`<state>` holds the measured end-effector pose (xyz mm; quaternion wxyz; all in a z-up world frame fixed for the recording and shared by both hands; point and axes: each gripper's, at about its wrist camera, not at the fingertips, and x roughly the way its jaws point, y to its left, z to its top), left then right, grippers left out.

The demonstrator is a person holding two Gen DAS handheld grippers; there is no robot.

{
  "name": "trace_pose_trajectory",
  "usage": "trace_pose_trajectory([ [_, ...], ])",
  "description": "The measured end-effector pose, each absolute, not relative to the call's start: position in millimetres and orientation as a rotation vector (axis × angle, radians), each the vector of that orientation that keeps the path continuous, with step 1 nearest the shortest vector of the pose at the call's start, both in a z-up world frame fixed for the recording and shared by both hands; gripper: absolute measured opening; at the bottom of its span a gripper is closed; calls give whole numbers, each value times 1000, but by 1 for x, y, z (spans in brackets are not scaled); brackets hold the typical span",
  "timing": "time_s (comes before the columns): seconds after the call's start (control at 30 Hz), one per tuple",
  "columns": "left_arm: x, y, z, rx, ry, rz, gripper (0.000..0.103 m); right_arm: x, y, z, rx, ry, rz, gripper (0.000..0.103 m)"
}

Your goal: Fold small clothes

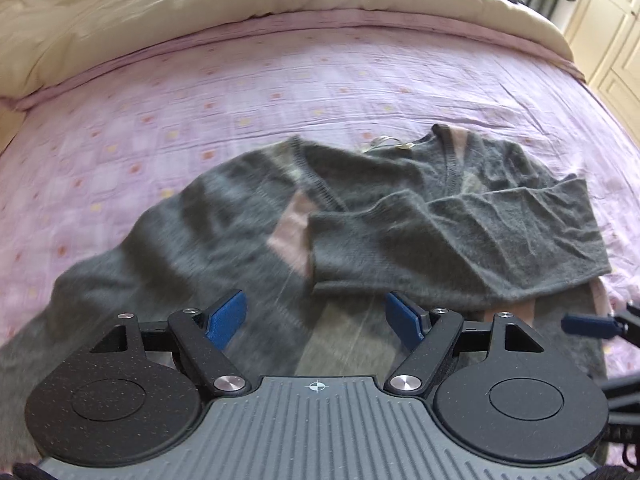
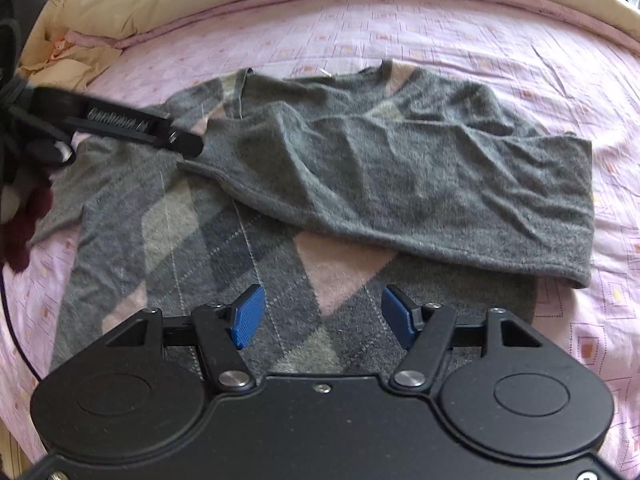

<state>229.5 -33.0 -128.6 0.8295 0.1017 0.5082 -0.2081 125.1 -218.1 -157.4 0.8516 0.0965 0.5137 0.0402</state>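
1. Left gripper (image 1: pixel 316 320) is held w/ jaws spread wide, nothing between the ribbed blue pads (image 1: pixel 226 316); grey knit is seen blurred beneath them.
2. Right gripper (image 2: pixel 323 316) is likewise wide open & empty, poised above the argyle front panel, near the hem.
3. Sweater (image 2: pixel 360 168) is laid flat on the bed, approx. centre: fuzzy grey wool knit, V-neck w/ ribbed edging, diamond pattern in pink, beige & dark grey crossed by thin pale lines.
4. One sleeve (image 2: pixel 460 200) is folded across the chest, creased, its ribbed cuff ending near the garment's middle.
5. Bedsheet (image 1: pixel 160 120) is thin lilac cotton, printed w/ squares, lightly wrinkled.
6. Cream duvet (image 1: pixel 120 8) is bunched, puffy, along the far edge.
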Motion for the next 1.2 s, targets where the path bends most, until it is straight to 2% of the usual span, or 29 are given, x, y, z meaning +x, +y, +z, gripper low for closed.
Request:
trace_pose_trajectory([
  [0.13, 248, -50, -143, 231, 1078, -462, 76, 126, -218, -173, 202, 1106, 101, 71],
  [0.3, 266, -59, -167, 246, 1141, -479, 76, 123, -216, -180, 205, 1083, 126, 83],
  [0.37, 269, -58, -175, 236, 1169, -487, 76, 122, -215, -181, 211, 1074, 142, 91],
  [0.6, 272, -53, -173, 199, 1164, -518, 76, 122, -209, -184, 196, 1071, 146, 96],
  [0.63, 271, -53, -172, 195, 1157, -521, 71, 122, -209, -184, 201, 1071, 144, 96],
  [0.67, 271, -53, -171, 200, 1145, -520, 53, 122, -210, -184, 206, 1072, 142, 96],
  [0.73, 269, -54, -166, 213, 1126, -498, 29, 122, -211, -184, 210, 1075, 139, 95],
  [0.83, 266, -53, -158, 191, 1123, -491, 9, 121, -211, -181, 211, 1082, 127, 93],
  [0.87, 265, -52, -154, 187, 1115, -487, 6, 120, -212, -179, 219, 1084, 123, 93],
  [1.2, 227, 2, -81, 12, 977, -358, 0, 99, -231, -157, 288, 1059, 58, 93],
])
